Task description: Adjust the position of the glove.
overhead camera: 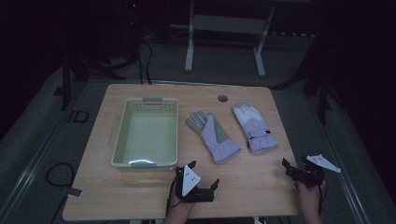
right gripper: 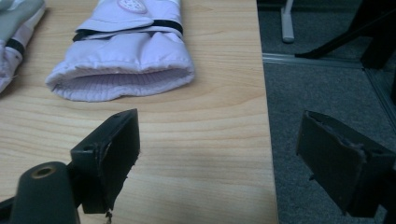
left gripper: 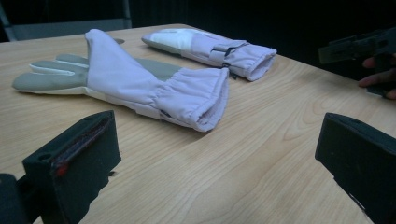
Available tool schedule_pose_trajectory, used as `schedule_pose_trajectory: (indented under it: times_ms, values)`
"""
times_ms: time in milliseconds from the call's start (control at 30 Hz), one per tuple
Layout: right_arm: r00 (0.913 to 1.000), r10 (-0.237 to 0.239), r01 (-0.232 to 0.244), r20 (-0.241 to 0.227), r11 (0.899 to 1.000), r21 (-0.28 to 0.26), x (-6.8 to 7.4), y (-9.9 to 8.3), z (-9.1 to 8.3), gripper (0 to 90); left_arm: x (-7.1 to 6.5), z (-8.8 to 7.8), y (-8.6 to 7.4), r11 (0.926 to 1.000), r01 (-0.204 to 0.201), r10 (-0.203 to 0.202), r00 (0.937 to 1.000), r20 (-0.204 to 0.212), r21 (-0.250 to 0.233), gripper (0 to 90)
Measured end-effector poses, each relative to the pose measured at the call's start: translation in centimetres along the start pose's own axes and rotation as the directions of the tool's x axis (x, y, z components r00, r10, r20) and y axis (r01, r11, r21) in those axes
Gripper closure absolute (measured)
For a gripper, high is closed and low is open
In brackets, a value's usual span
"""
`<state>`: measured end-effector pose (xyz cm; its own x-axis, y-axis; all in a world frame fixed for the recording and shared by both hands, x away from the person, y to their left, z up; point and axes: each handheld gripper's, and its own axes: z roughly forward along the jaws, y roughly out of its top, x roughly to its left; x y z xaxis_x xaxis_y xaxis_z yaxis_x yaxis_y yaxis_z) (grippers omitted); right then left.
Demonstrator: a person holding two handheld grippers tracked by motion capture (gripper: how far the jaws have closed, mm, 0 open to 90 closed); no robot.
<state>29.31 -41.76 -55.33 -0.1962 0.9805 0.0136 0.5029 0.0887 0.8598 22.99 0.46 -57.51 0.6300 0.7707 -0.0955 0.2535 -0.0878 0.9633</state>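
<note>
- A wooden table (overhead camera: pixel 140 196) is seen with everything laid out on it; nothing appears to have been moved into place yet, so the work is judged to be at its very start.
- A pale green basket (overhead camera: pixel 122 122) is set on the left part of the table and is seen to hold nothing.
- Two lilac gloves are laid flat to the right of the basket, apart from each other: the left glove (overhead camera: pixel 212 136) palm up, just beside the basket, and the right glove (overhead camera: pixel 254 127) farther right, cuffs turned toward the person.
- Packing both gloves into the basket is judged to be the work ahead; all of it is left.
- The left gripper (overhead camera: pixel 204 179) is held low near the front edge, jaws spread wide with nothing between them, pointed at the left glove's cuff.
- The right gripper (overhead camera: pixel 290 166) is held at the right front corner, jaws likewise spread and empty, facing the right glove's cuff.
</note>
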Motion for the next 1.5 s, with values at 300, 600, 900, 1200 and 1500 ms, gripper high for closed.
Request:
schedule_pose_trajectory:
  times_ms: [300, 600, 900, 1200, 1500]
  values:
    - [0.9986, 0.026, -0.025, -0.046, 0.999, 0.024, -0.4, 0.0, 0.1, 13.6, -0.5, -0.3, -0.1, 0.9990, -0.038, 0.038, 0.9992, -0.011, -0.024, 0.1]
    - [0.9963, 0.025, -0.021, -0.082, 0.999, 0.047, -0.2, 1.0, -0.1, 13.3, -0.2, -0.2, -0.1, 0.9996, -0.020, 0.020, 0.9998, -0.003, -0.019, 0.1]
    - [0.9908, -0.019, 0.026, -0.134, 0.998, 0.054, 0.5, 3.7, -0.7, 12.0, -0.3, -0.3, -0.1, 0.9995, -0.024, 0.024, 0.9997, -0.006, -0.020, 0.1]
    - [0.9937, -0.077, 0.081, -0.082, 0.995, 0.059, 1.8, 5.4, -0.4, 13.2, -0.3, -0.3, -0.1, 0.9994, -0.028, 0.028, 0.9996, -0.003, -0.022, 0.1]
    - [0.9882, -0.051, 0.068, -0.144, 0.991, 0.113, 3.2, 7.5, 0.1, 12.8, -0.3, -0.3, -0.1, 0.9993, -0.030, 0.030, 0.9995, -0.001, -0.022, 0.1]
